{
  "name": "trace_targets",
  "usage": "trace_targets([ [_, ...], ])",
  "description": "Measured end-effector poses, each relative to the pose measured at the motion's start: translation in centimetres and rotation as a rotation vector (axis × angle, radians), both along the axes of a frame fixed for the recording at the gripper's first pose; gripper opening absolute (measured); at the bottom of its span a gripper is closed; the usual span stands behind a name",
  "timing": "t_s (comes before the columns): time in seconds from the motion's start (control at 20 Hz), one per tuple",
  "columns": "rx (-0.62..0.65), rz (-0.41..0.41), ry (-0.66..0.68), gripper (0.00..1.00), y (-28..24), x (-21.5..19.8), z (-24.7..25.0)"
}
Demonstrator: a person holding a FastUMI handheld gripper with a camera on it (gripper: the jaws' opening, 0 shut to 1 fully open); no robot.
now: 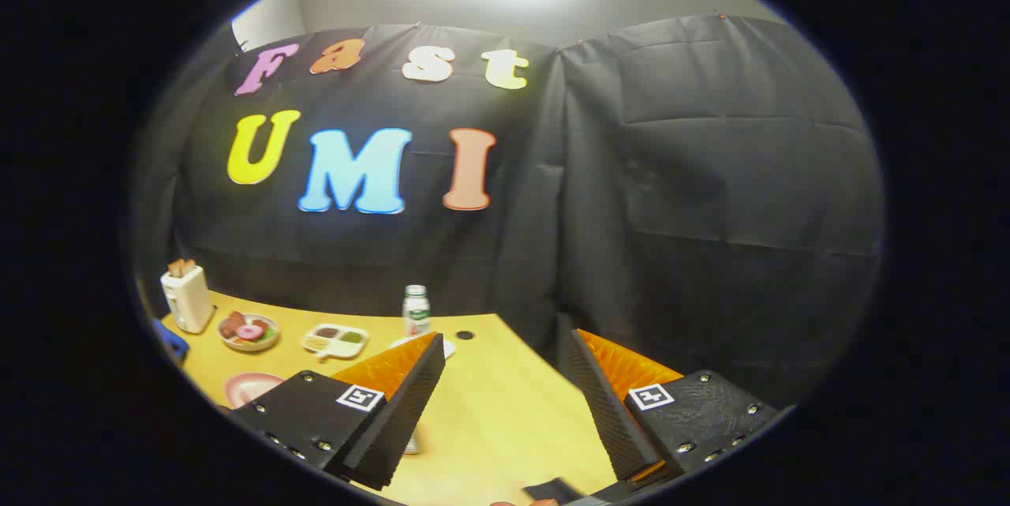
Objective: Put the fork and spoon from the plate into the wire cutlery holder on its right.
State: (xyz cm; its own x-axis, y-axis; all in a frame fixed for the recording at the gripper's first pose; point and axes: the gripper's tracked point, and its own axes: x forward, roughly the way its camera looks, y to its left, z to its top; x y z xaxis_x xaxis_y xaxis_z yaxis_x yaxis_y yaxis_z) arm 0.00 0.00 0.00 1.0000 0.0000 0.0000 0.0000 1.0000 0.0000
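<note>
gripper: 2 fingers spread, holding nothing | step: locate cutlery (fork, spoon unseen) | advice: tilt down toward yellow table, then approach the plate slowly

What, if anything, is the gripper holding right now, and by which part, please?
Nothing is held. The gripper has its jaws wide apart, with bare yellow table between them; no fork or spoon is in its grasp.

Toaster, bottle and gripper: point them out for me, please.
Toaster [186, 299], gripper view, front face of its body.
Bottle [416, 312], gripper view, middle of its label.
Gripper [505, 364], gripper view, open gap midway between its fingertips.
</note>
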Motion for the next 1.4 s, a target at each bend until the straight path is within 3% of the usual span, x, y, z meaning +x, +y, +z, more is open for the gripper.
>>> trace_targets([
  [0.2,-0.056,0.221,0.1,0.97,11.4,-1.2,0.3],
  [0.35,-0.068,0.327,0.17,0.97,15.8,-1.7,-1.3],
  [1.2,-0.102,0.395,0.31,0.97,19.5,-0.4,-5.0],
  [1.4,-0.139,0.448,0.417,0.97,21.0,-0.2,-8.0],
])
